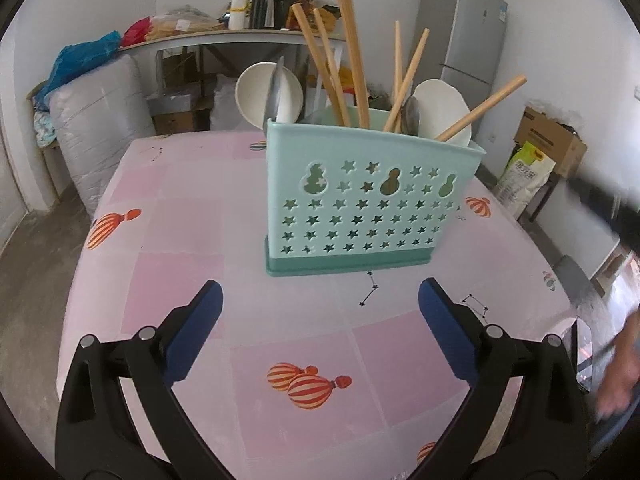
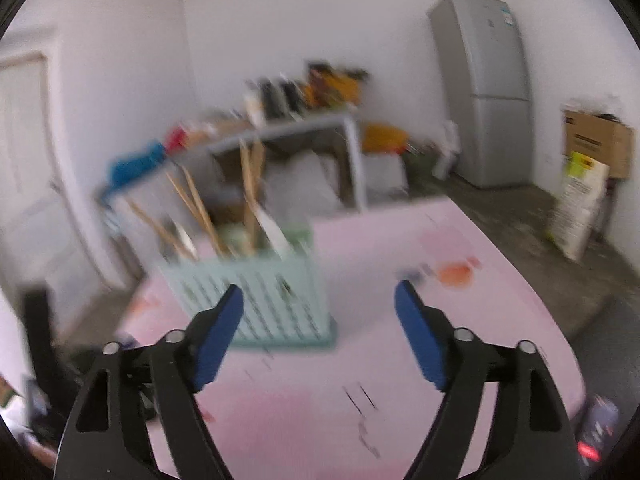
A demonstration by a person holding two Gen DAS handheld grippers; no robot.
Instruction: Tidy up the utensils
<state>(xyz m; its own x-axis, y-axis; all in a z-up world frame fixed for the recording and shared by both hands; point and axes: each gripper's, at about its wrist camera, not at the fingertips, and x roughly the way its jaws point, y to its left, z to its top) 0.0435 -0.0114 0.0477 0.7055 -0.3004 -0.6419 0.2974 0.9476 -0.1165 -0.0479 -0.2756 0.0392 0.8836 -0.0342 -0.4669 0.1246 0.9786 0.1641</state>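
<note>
A mint green utensil holder (image 1: 360, 200) with star cut-outs stands on the pink tablecloth (image 1: 180, 240). Several wooden handles (image 1: 352, 56), white spoon bowls (image 1: 264, 96) and a metal blade stick out of its top. My left gripper (image 1: 320, 304) hovers just in front of the holder, open, nothing between its blue pads (image 1: 200, 328). The right wrist view is blurred; there the holder (image 2: 264, 296) sits ahead to the left. My right gripper (image 2: 320, 308) is open and empty over the cloth, its left fingertip (image 2: 224, 320) overlapping the holder's front in the picture.
A person's hand (image 1: 620, 364) shows blurred at the table's right edge. Behind the table stand a cluttered shelf table (image 1: 240, 36), a wrapped bundle (image 1: 100, 128), a grey fridge (image 2: 488, 88), cardboard boxes (image 2: 596, 140) and a sack (image 2: 576, 208) on the concrete floor.
</note>
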